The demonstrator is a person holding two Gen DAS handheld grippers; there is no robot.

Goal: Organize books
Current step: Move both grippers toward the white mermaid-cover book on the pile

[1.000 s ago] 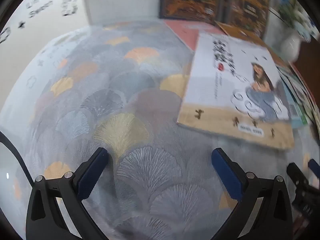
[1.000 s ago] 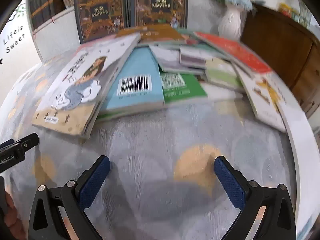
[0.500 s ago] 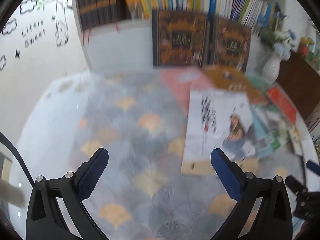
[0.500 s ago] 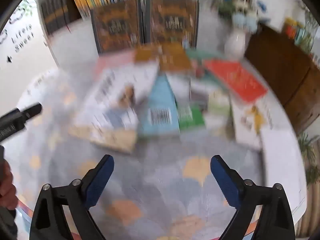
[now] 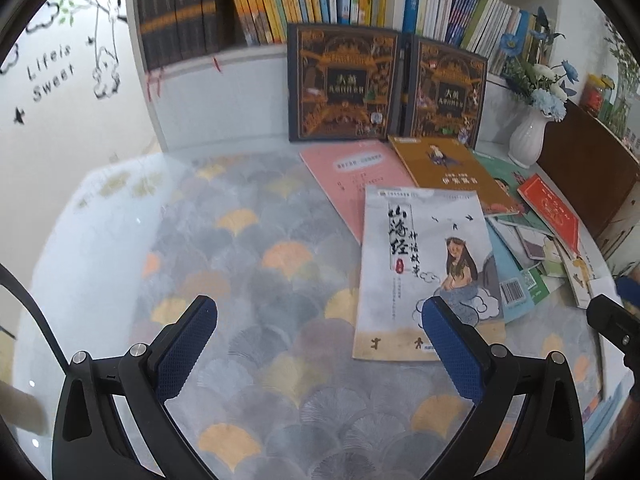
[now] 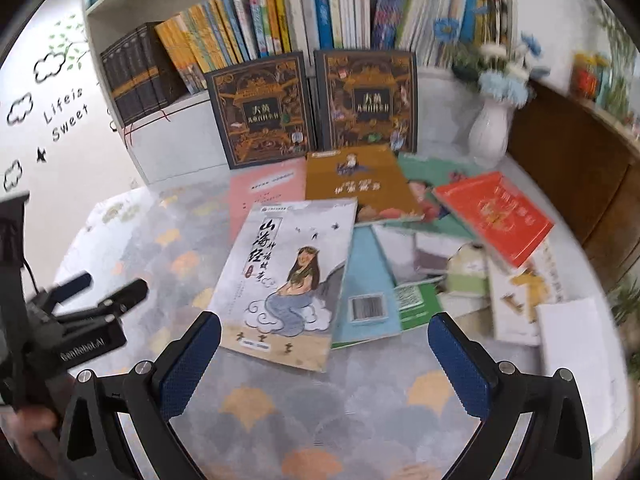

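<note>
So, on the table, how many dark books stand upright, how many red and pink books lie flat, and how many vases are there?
Dark upright books: 2
Red book: 1
Pink book: 1
Vase: 1
Total: 5

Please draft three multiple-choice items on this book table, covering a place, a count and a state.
1. Where does the white ceramic vase of blue flowers stand?
A. At the table's back right, beside the brown wooden cabinet
B. On the near left edge
C. On the shelf

2. How many dark ornate gold-patterned books stand upright against the bookcase?
A. One
B. Two
C. Four

3. What state are the left tongs in?
A. Shut on a book
B. Open and empty
C. Shut and empty

Answers: 1 A, the vase stands next to the cabinet; 2 B, a pair stands side by side; 3 B, the blue pads are wide apart over the tablecloth.
</note>
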